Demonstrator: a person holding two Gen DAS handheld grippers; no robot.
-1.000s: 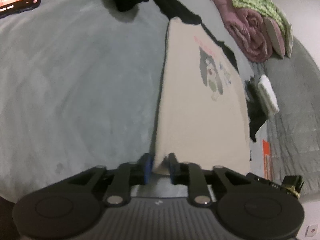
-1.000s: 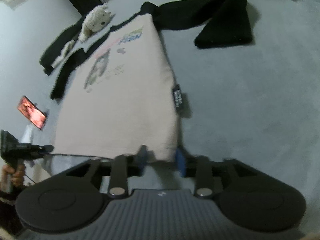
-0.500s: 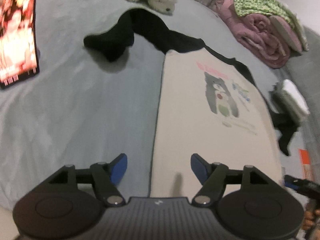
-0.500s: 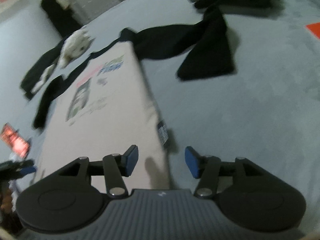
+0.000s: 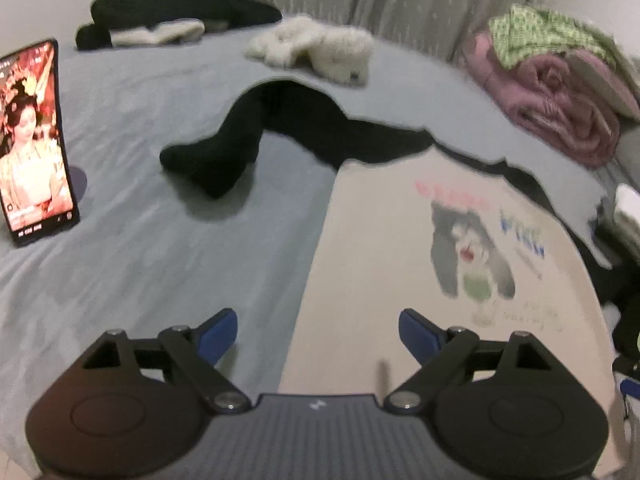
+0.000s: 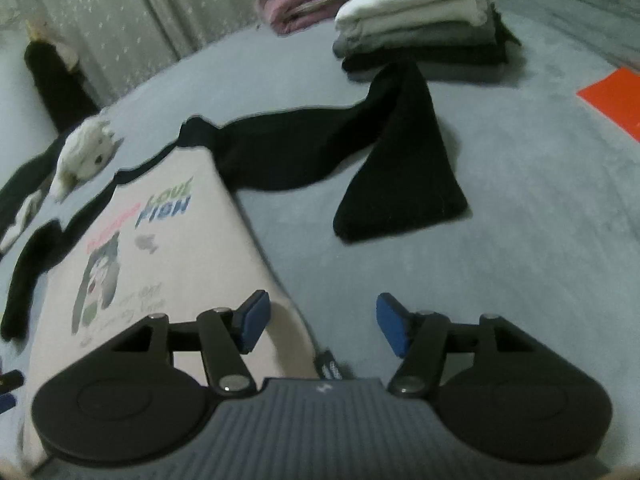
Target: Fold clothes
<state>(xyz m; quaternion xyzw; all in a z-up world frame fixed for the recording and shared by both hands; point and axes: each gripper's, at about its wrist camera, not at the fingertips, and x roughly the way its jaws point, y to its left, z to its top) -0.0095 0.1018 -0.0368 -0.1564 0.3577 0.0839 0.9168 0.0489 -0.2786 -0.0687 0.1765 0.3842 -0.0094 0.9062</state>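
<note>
Since the earlier frames both tools have let go of the shirt's near hem and drawn back. The left tool [image 5: 318,332] has just been opening and stands wide, empty, over the shirt's left edge; the right tool [image 6: 320,322] has also been opening and holds nothing. The cream shirt [image 5: 440,280] lies flat on the grey bed [image 5: 160,272], black sleeves [image 6: 320,160] still spread, so folding looks barely begun. A phone [image 5: 34,144], plush toy [image 5: 316,50] and folded stack [image 6: 420,20] lie clear.
</note>
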